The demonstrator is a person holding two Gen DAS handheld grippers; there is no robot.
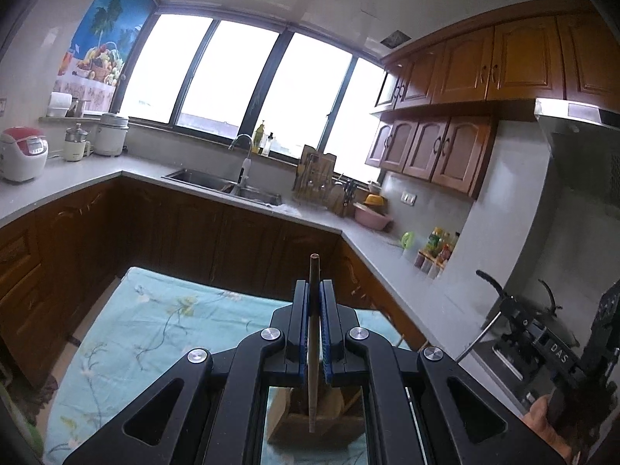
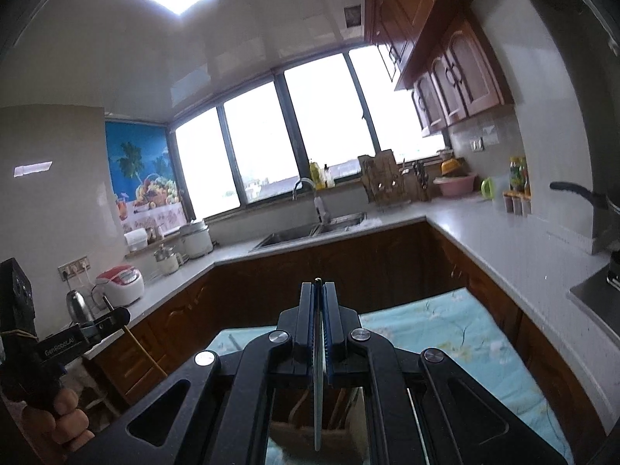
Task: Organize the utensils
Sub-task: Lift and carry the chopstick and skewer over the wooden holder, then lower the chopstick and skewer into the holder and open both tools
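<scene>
We hold two black two-finger grippers with blue pads above a table covered in a pale turquoise floral cloth [image 1: 162,321]. Our left gripper [image 1: 314,290] is clamped on one long wooden stick [image 1: 314,271], likely a chopstick, which stands upright between the pads, its tip rising above them. Our right gripper [image 2: 318,290] is clamped on one thin, flat pale utensil [image 2: 317,407]; what kind we cannot tell. Both utensils reach down toward one light wooden utensil holder [image 1: 286,422] on the cloth, directly below the grippers; a few other handles lean inside it, too blurred to count.

Beyond the far edge of the cloth run dark brown wooden base cabinets [image 1: 193,224] under a grey counter [image 1: 97,172] that wraps round three sides. Farther beyond the cloth we see one steel sink [image 1: 217,184] with one curved tap [image 1: 240,143], under a window of four bright panes. Each wrist view catches the other gripper at its edge, gripped by a hand [image 2: 62,414].
</scene>
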